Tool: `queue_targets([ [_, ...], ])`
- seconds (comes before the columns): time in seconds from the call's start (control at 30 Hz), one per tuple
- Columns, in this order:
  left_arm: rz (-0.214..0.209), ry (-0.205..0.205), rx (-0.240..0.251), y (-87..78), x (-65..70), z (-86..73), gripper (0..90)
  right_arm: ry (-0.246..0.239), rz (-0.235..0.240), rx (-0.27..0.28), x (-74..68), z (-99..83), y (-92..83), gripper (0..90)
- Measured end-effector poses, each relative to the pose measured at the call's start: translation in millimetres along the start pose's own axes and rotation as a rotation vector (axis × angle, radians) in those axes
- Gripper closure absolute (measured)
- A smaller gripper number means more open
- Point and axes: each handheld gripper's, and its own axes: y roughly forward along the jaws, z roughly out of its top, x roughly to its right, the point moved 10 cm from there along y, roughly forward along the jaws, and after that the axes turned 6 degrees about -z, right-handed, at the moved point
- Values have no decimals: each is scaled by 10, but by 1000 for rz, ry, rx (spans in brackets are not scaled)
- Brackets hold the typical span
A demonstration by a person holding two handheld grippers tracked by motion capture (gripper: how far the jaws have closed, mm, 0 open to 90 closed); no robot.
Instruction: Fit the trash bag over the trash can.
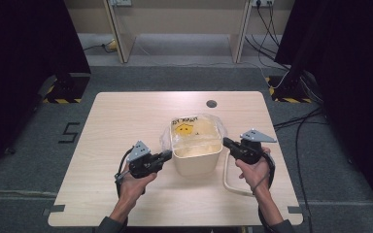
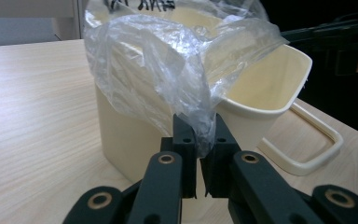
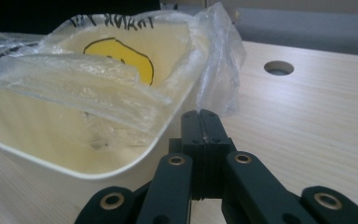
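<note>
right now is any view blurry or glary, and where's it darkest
High view: table evenly lit, black curtains at both sides darkest. Left gripper view: plastic bag shows soft glare, near jaws slightly blurred. Right gripper view: cream bin rim soft, far hole blurred.

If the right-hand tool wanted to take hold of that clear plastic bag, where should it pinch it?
Probably the loose flap of the plastic bag hanging outside the bin at its far corner. It stands free of the wall, so thin fingers could close on it from the bin's right side. The right gripper is shut and empty beside the bin; the left gripper already pinches a gathered fold on its side.
</note>
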Motion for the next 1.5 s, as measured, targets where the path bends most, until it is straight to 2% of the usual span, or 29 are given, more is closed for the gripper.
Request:
queue_targets([
  [0.1, 6, -11, 10, -25, -13, -9, 846, -14, 9, 35, -34, 33, -137, 900],
  [0.17, 7, -10, 16, -49, -1, -11, 843, -38, 17, 38, -82, 21, -208, 900],
  [0.3, 2, 4, 25, -90, 32, -10, 817, -49, 26, 48, -154, -26, -296, 900],
  [0.4, -5, 16, 11, -71, 62, -53, 804, -50, 29, 37, -195, -104, -278, 900],
  [0.5, -13, 28, -12, -44, 78, -118, 853, -61, 34, 10, -229, -200, -240, 900],
  [0.63, -24, 48, -33, -8, 93, -187, 881, -45, 43, -11, -246, -274, -196, 900],
  [1.07, -21, 81, -50, 4, 93, -194, 894, -91, 46, -61, -258, -380, -192, 900],
  [1.2, -20, 93, -58, 0, 85, -197, 895, -91, 56, -82, -273, -468, -197, 900],
  [1.27, -22, 100, -75, 11, 80, -246, 896, -120, 47, -124, -279, -593, -158, 900],
  [1.37, -27, 96, -81, 18, 68, -283, 896, -75, 66, -125, -270, -660, -123, 900],
  [1.47, -27, 78, -81, 60, 13, -297, 896, -84, 64, -126, -269, -620, -130, 900],
  [1.5, -26, 78, -83, 69, -1, -296, 895, -72, 71, -124, -266, -620, -123, 900],
])
